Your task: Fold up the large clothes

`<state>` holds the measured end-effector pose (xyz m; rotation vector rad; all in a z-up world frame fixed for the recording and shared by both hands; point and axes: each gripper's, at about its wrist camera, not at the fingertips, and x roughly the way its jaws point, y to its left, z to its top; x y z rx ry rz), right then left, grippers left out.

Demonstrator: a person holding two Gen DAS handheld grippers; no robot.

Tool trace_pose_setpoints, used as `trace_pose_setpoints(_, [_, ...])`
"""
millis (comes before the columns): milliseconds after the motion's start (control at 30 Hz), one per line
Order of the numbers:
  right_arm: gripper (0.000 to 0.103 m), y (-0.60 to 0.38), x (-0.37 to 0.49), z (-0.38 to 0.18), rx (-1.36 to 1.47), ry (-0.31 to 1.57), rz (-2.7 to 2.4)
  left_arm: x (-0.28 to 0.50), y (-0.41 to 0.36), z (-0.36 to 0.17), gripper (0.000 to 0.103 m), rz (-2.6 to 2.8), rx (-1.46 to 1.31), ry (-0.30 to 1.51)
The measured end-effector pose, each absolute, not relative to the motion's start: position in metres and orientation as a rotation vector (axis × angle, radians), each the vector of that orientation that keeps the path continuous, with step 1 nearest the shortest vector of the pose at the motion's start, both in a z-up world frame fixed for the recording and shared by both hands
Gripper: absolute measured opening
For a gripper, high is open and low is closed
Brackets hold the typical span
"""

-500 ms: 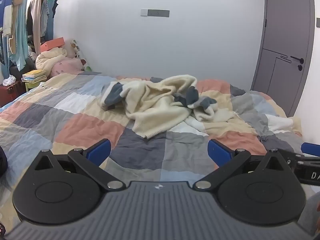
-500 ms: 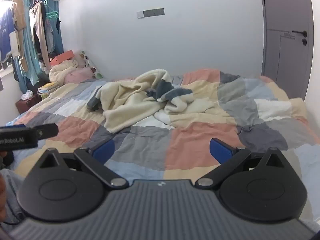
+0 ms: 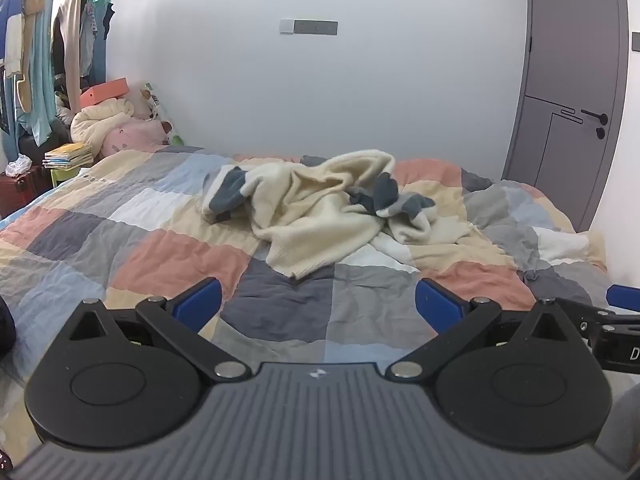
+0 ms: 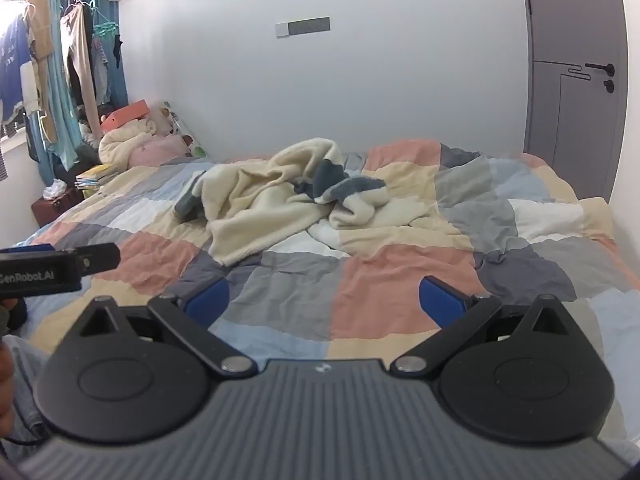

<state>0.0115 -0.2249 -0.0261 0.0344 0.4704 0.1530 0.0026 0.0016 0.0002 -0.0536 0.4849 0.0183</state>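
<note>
A cream knit sweater with dark grey-blue patches [image 3: 316,208] [image 4: 280,200] lies crumpled in a heap in the middle of a bed with a patchwork quilt [image 3: 160,248] [image 4: 400,280]. My left gripper [image 3: 318,306] hovers over the near part of the quilt, short of the sweater, jaws wide open with nothing between them. My right gripper [image 4: 324,298] is likewise open and empty, short of the sweater and to its right. Each gripper shows at the edge of the other's view: right gripper [image 3: 624,296], left gripper [image 4: 60,260].
A grey door [image 3: 572,80] stands at the right past the bed. Hanging clothes [image 3: 40,52] fill the far left. Rolled bedding, plush toys [image 3: 120,128] and a stack of books [image 3: 68,156] crowd the bed's far left corner. A white wall runs behind.
Both views have tilted slightly upward, so the sweater sits a little lower in frame. The sweater itself has not moved and both grippers stay open.
</note>
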Motion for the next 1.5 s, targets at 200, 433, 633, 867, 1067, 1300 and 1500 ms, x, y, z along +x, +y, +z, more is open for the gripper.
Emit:
trace_pose_setpoints(200, [0.103,-0.2290,0.0158,-0.0302,0.072,0.496,0.149,0.0056,0.0021,-0.0018,0.103,0.014,-0.049,0.476])
trace_pose_setpoints(433, [0.103,-0.2313,0.0158,-0.0318,0.071,0.489,0.141,0.0049,0.0027,-0.0026,0.103,0.021,-0.057,0.476])
trace_pose_setpoints(633, [0.103,-0.2334,0.0175,-0.0302,0.066,0.483,0.142,0.0057,0.0038,-0.0053,0.103,0.019,-0.061,0.480])
trace_pose_setpoints(867, [0.103,-0.2329,0.0160,-0.0321,0.066,0.486,0.134,0.0065,0.0043,-0.0069,0.103,0.028,-0.061,0.480])
trace_pose_setpoints(1067, [0.103,-0.2343,0.0165,-0.0321,0.064,0.485,0.133,0.0049,0.0052,-0.0071,0.103,0.025,-0.060,0.478])
trace_pose_setpoints(1300, [0.103,-0.2341,0.0175,-0.0321,0.056,0.487,0.127,0.0049,0.0060,-0.0069,0.103,0.020,-0.070,0.481])
trace_pose_setpoints(1500, [0.103,-0.2315,0.0162,-0.0329,0.057,0.489,0.133,0.0052,0.0053,-0.0077,0.103,0.020,-0.062,0.476])
